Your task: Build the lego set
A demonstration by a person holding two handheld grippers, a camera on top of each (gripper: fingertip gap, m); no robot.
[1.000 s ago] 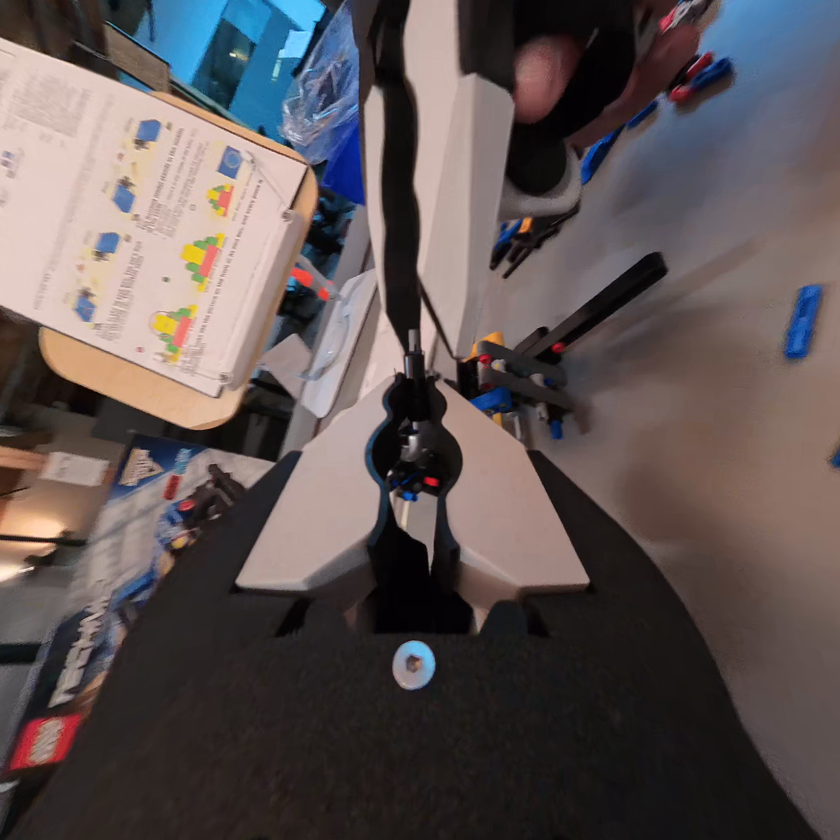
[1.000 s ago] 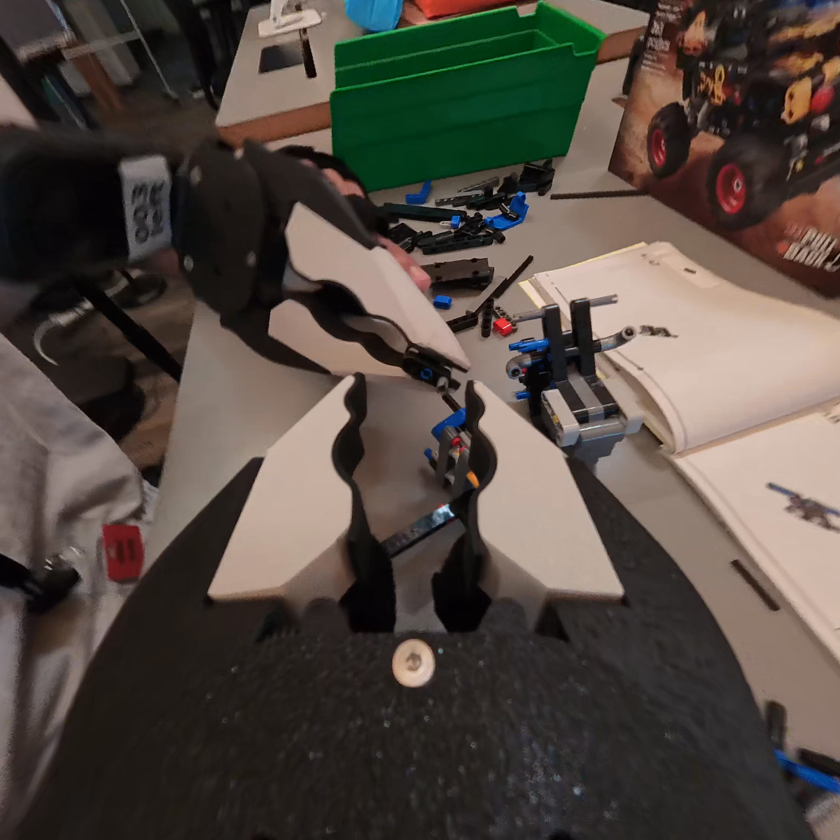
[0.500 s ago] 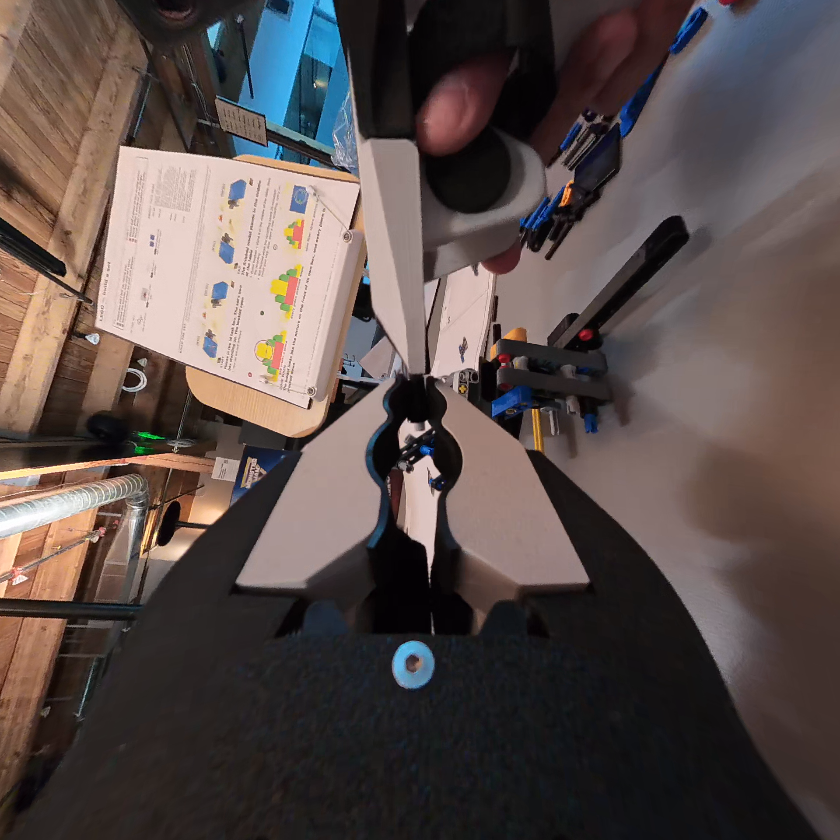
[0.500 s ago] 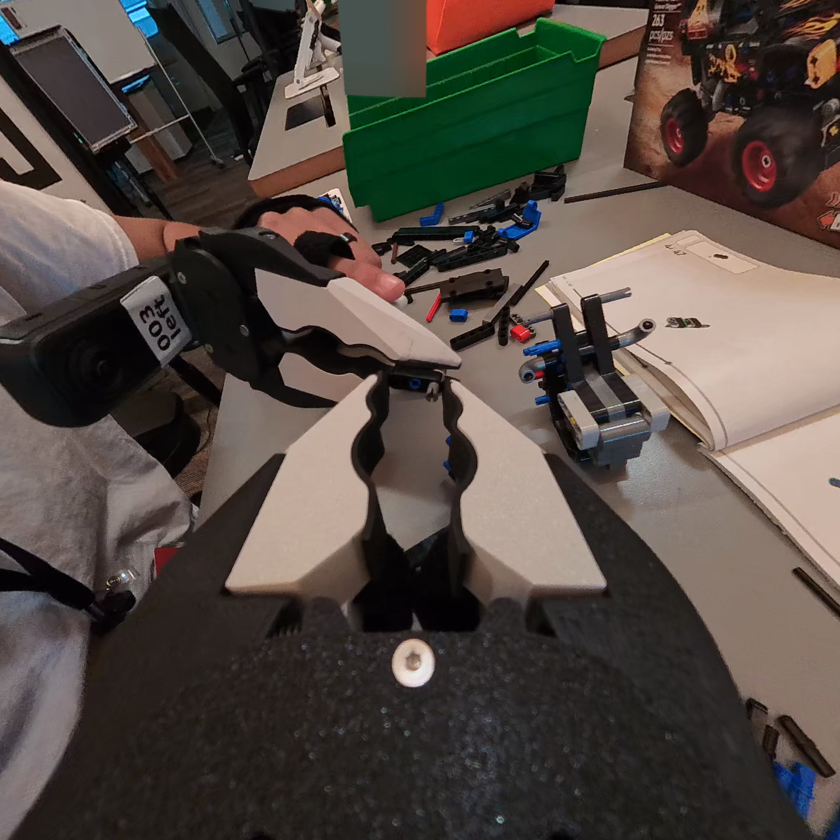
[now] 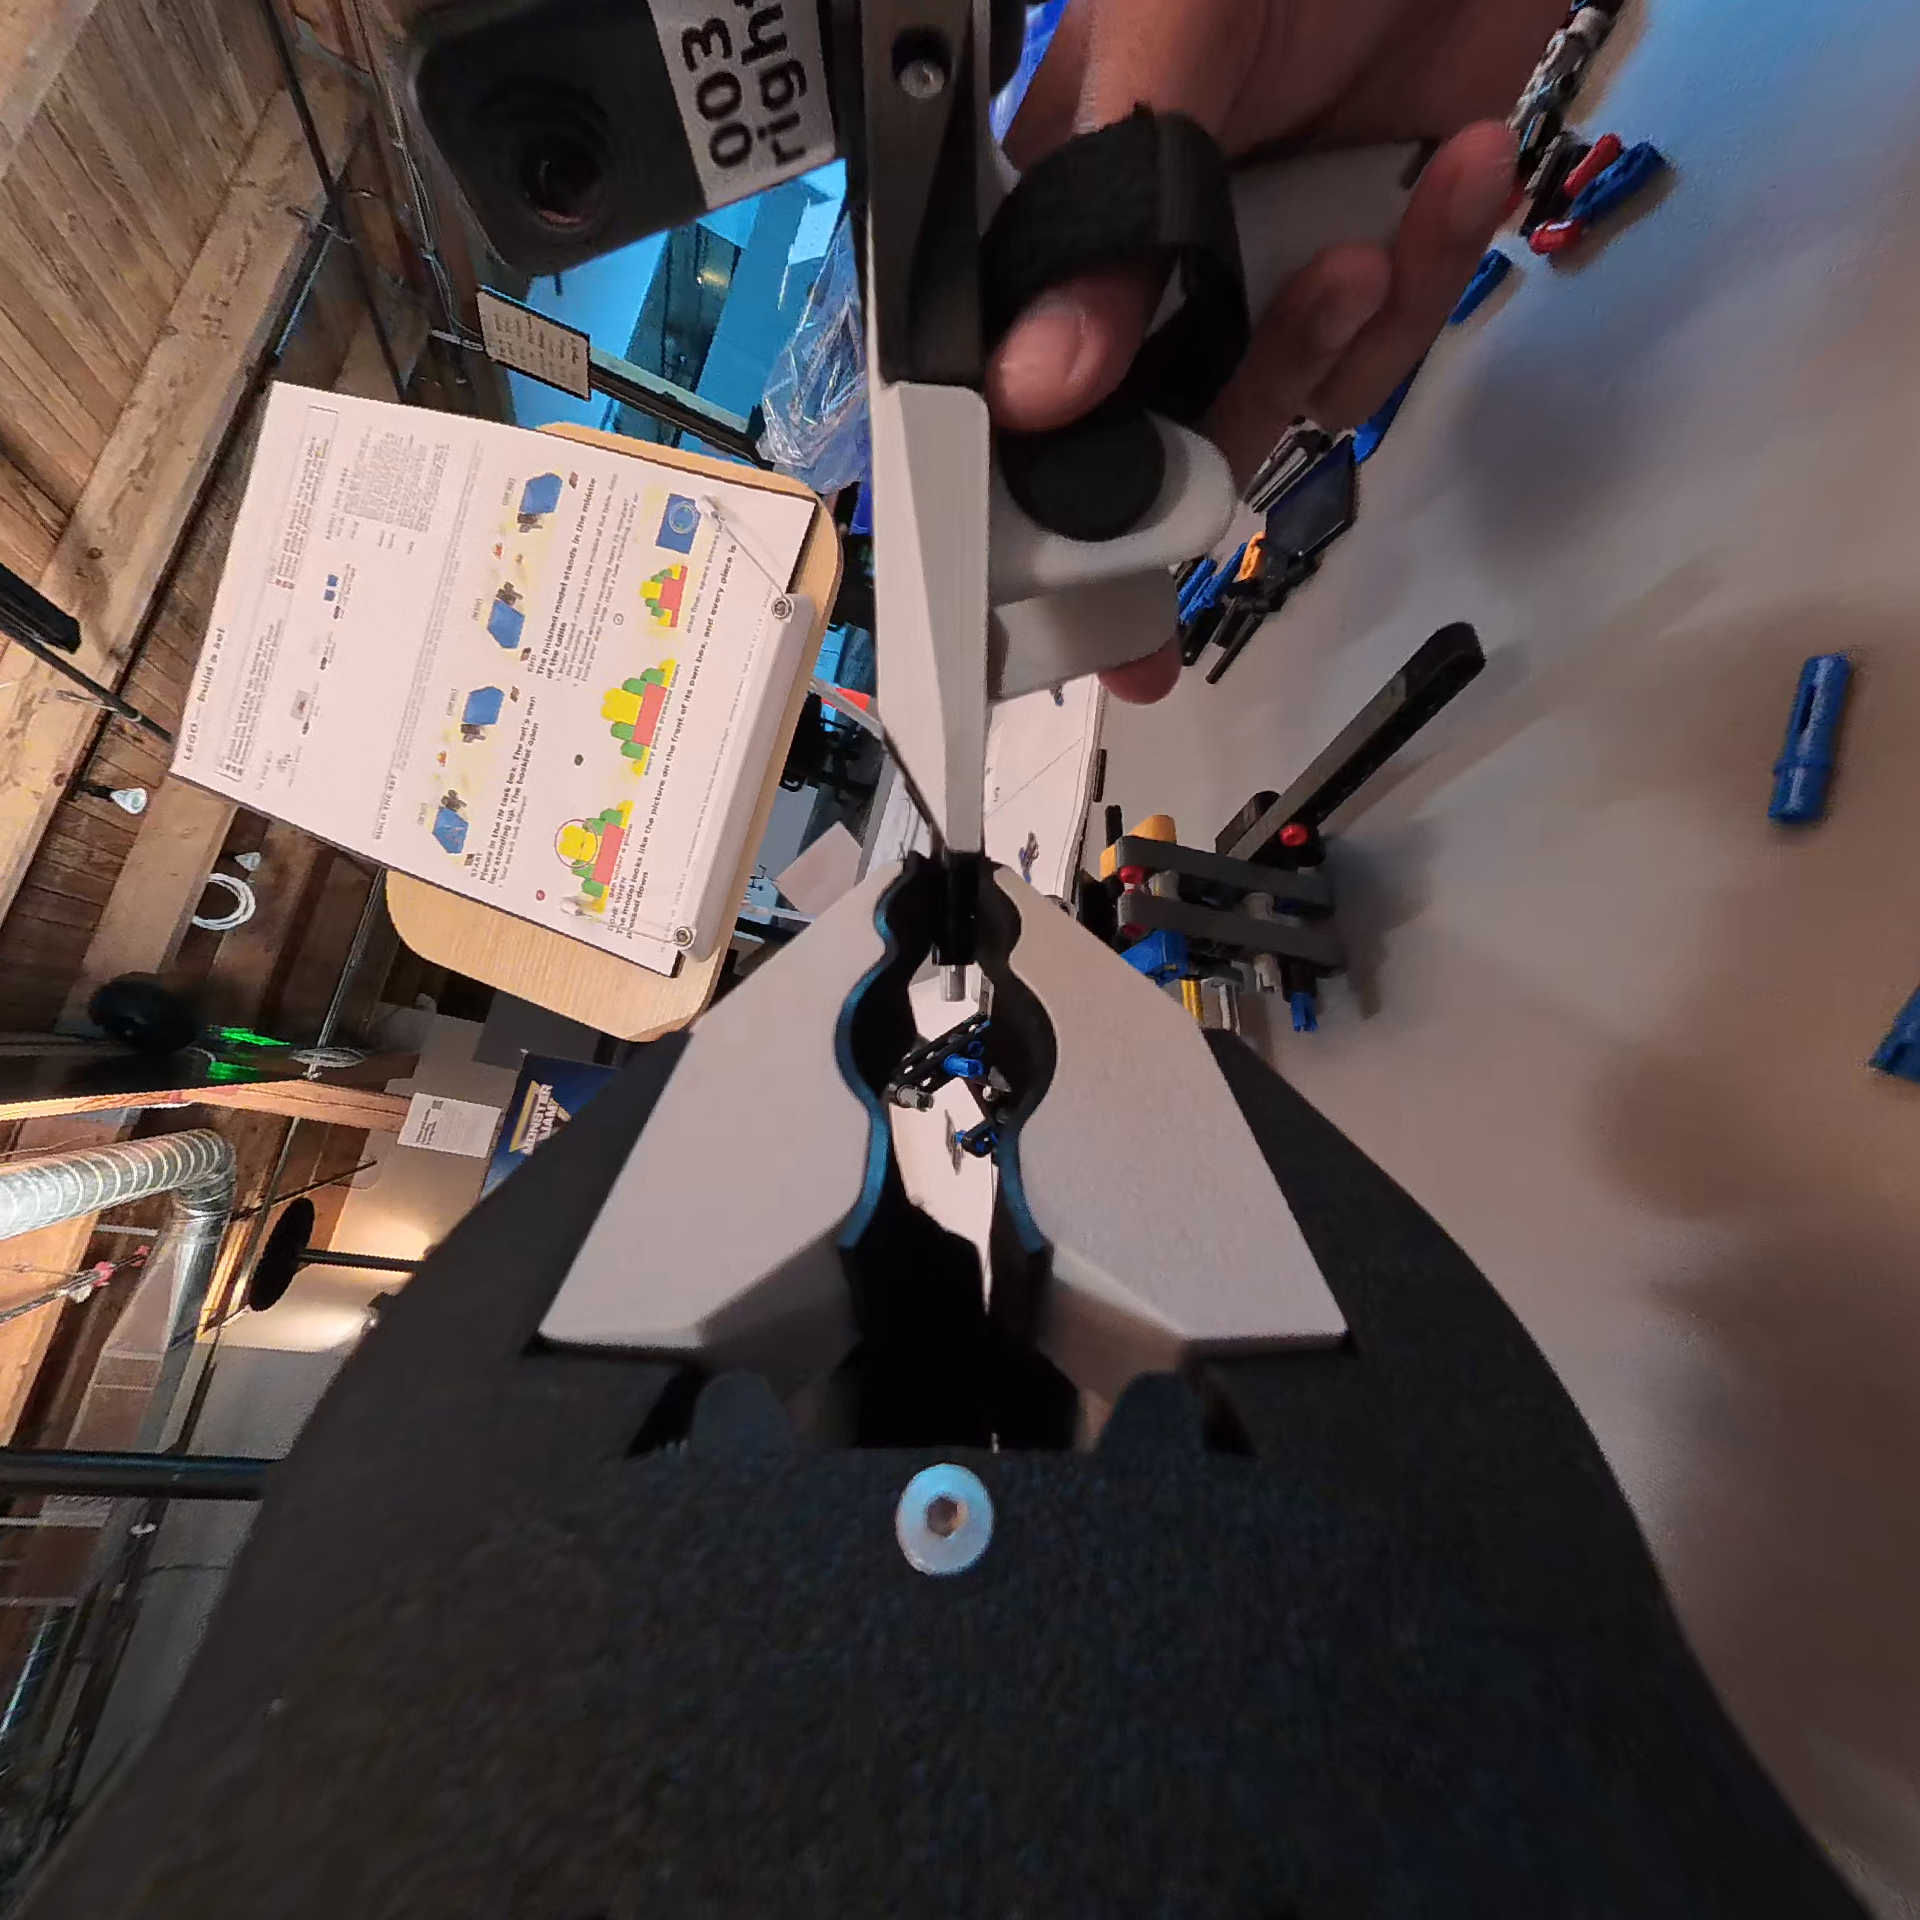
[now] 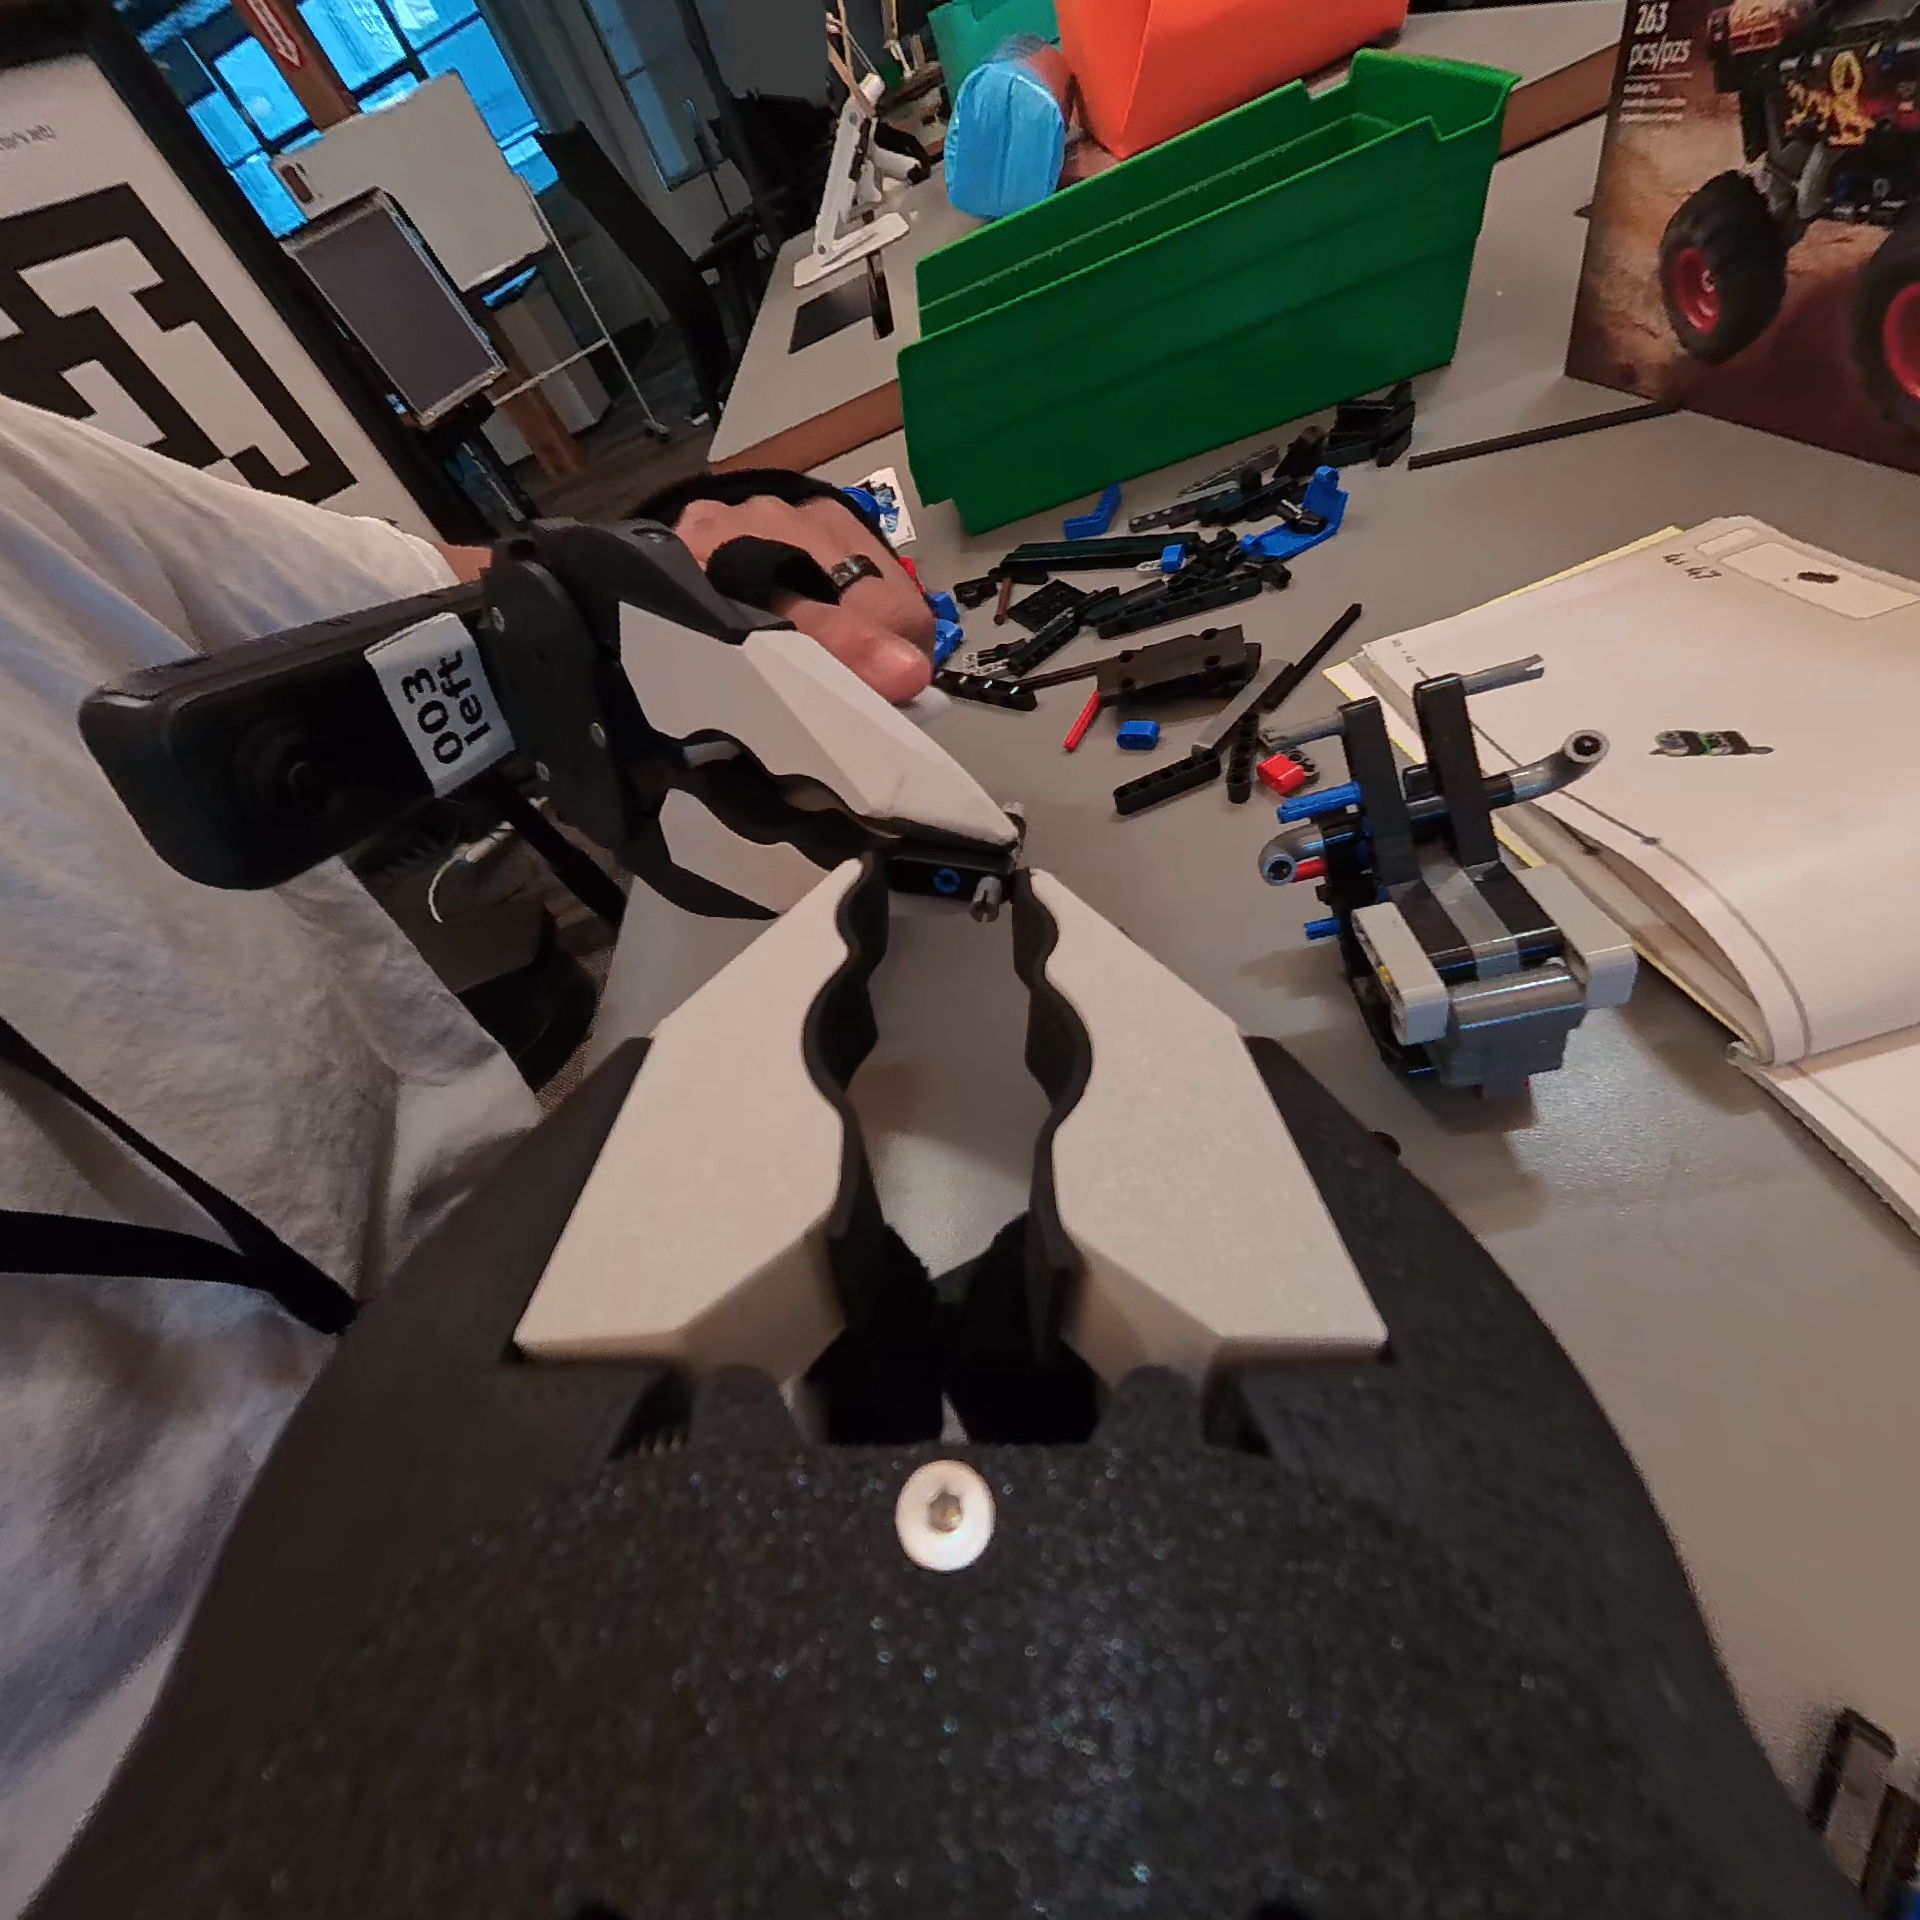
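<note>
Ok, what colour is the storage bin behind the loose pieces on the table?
Green. The storage bin shows best in the right wrist view, open-topped, just behind the scattered loose pieces.

lego box point(image 6: 1766, 208) cut off rightward

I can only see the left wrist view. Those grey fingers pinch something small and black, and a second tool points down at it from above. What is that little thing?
Observer: In the right wrist view, the small black lego piece shows a blue ring on its side and a short grey pin at its end. The left gripper holds it.
Visitor: Is the second tool grabbing it too?
Observer: The right gripper has its fingers apart, one on either side of that piece. I cannot tell whether they press it.
Visitor: What else is on the table?
Observer: A long green plastic bin stands behind the loose pieces.
</note>
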